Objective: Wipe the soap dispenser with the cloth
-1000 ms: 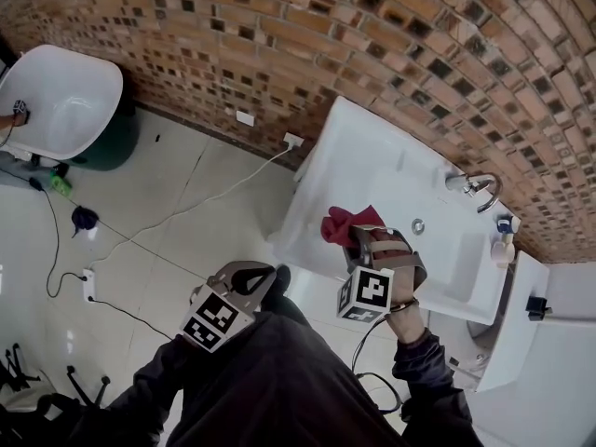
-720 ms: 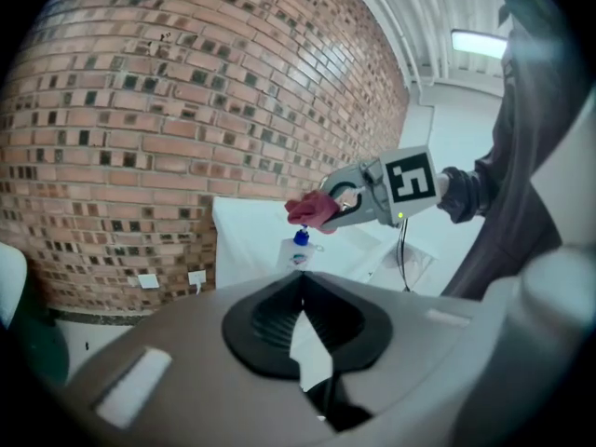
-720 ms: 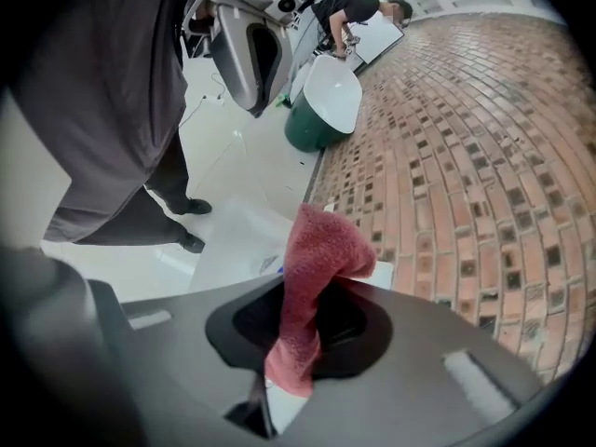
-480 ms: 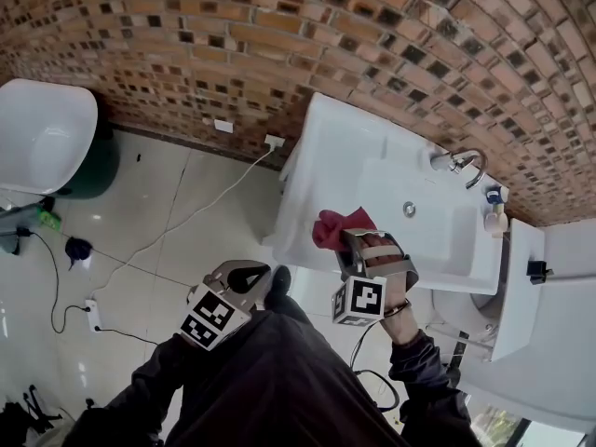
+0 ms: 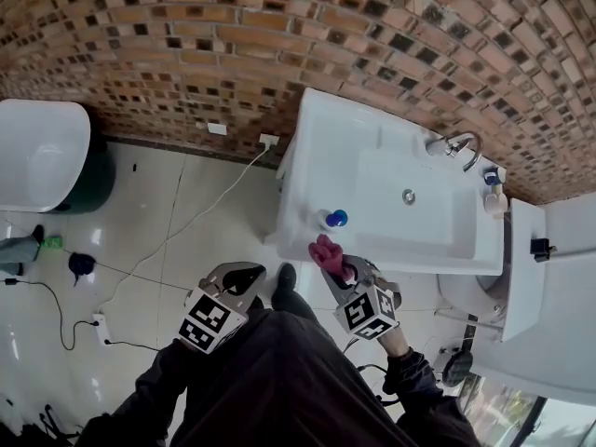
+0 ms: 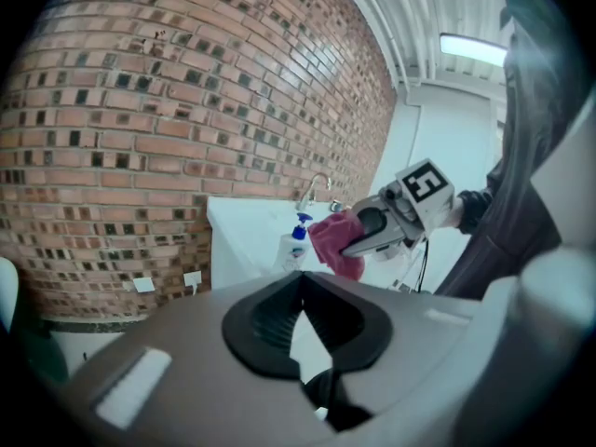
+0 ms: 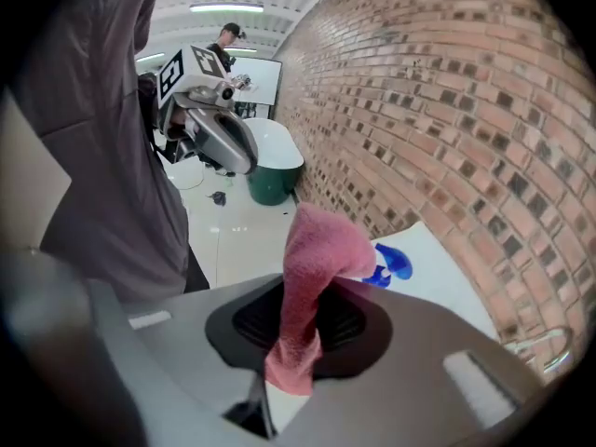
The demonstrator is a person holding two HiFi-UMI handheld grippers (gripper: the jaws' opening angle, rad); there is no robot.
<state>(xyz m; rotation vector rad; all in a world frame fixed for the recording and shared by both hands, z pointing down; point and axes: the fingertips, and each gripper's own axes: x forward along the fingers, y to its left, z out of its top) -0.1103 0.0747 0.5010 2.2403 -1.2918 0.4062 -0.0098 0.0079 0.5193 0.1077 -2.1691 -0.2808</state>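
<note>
- Jaws of the right gripper (image 5: 339,272) are clamped on the pink cloth (image 5: 325,252), which is bunched just near of the soap dispenser (image 5: 331,219); contact is unclear.
- That soap dispenser stands on the sink (image 5: 372,147), at its near left corner.
- Left gripper (image 5: 245,276), further left, has its jaws together with nothing between them.
- Approach step; next, press the cloth on gently and rub without toppling the bottle.

No words or numbers legible anywhere, black-and-white square marker patterns on the cubes of the left gripper (image 5: 250,274) and right gripper (image 5: 337,270), lower centre of the head view, soap dispenser (image 6: 291,249) label too small to read
</note>
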